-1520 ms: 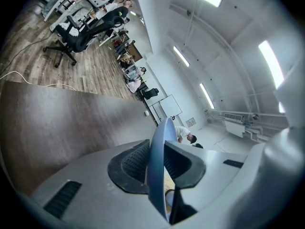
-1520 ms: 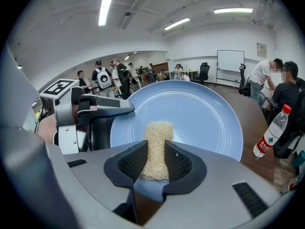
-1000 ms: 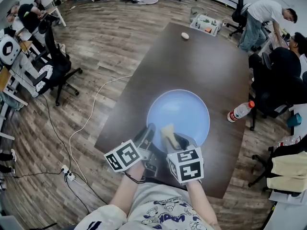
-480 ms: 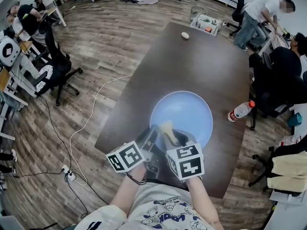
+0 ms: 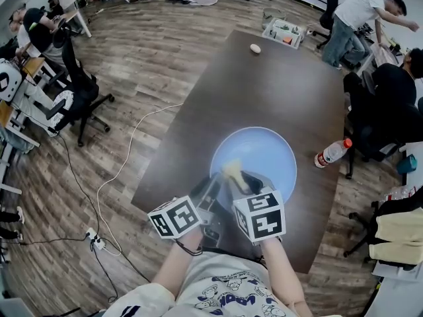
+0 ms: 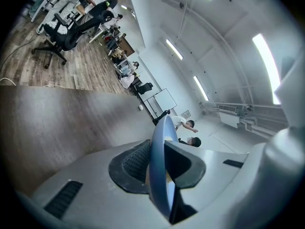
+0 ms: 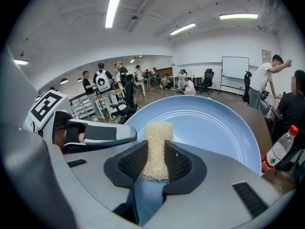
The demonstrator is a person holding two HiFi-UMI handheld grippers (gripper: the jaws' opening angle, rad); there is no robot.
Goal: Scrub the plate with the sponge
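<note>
A large pale blue plate (image 5: 264, 154) lies on the dark brown table (image 5: 277, 91), near its front edge. My left gripper (image 5: 213, 191) is shut on the plate's near left rim. In the left gripper view the rim (image 6: 159, 161) stands edge-on between the two pads. My right gripper (image 5: 242, 181) is shut on a yellowish sponge (image 5: 231, 171), which rests on the plate's near part. The right gripper view shows the sponge (image 7: 156, 149) upright between the pads, the plate (image 7: 214, 128) behind it and the left gripper's finger (image 7: 97, 132) at the left.
A plastic water bottle with a red cap (image 5: 332, 152) lies to the right of the plate. A small white object (image 5: 255, 48) sits at the table's far end. Office chairs (image 5: 76, 94), a floor cable (image 5: 119, 170) and people surround the table.
The right gripper and its sponge have shifted a little farther onto the plate and to the right. The left gripper keeps its hold on the rim.
</note>
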